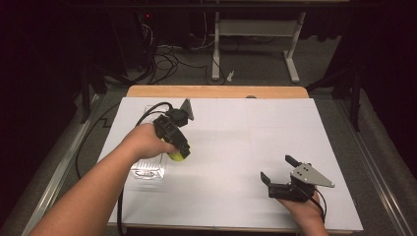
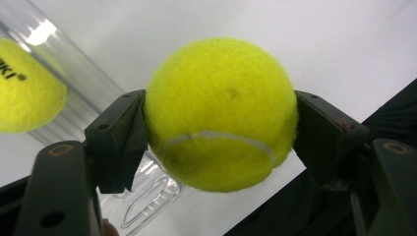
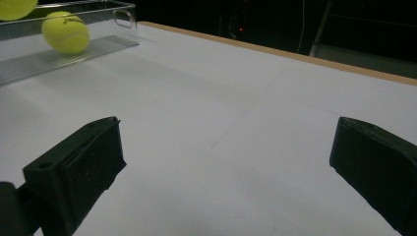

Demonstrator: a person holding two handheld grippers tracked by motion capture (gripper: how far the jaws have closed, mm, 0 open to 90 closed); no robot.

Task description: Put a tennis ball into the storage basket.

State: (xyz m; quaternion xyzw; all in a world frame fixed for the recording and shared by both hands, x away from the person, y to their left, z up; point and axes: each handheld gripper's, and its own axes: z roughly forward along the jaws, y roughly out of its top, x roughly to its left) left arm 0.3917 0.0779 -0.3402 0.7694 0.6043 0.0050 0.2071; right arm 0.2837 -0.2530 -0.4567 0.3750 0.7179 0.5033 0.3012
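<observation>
Now carrying: left gripper squeezed tight on a tennis ball, up off the table, just past the clear plastic tray toward three o'clock. Second tennis ball resting inside. Right gripper wide open, empty. Next, probably: lower gently, then let go.

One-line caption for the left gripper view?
Left tongs clamp a yellow tennis ball above the white table, beside a clear tray holding another ball.

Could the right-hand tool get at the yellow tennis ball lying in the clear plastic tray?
Probably yes. The right tool is open and holds nothing, with bare white tabletop between it and the clear plastic tray, where the yellow tennis ball lies uncovered.
</observation>
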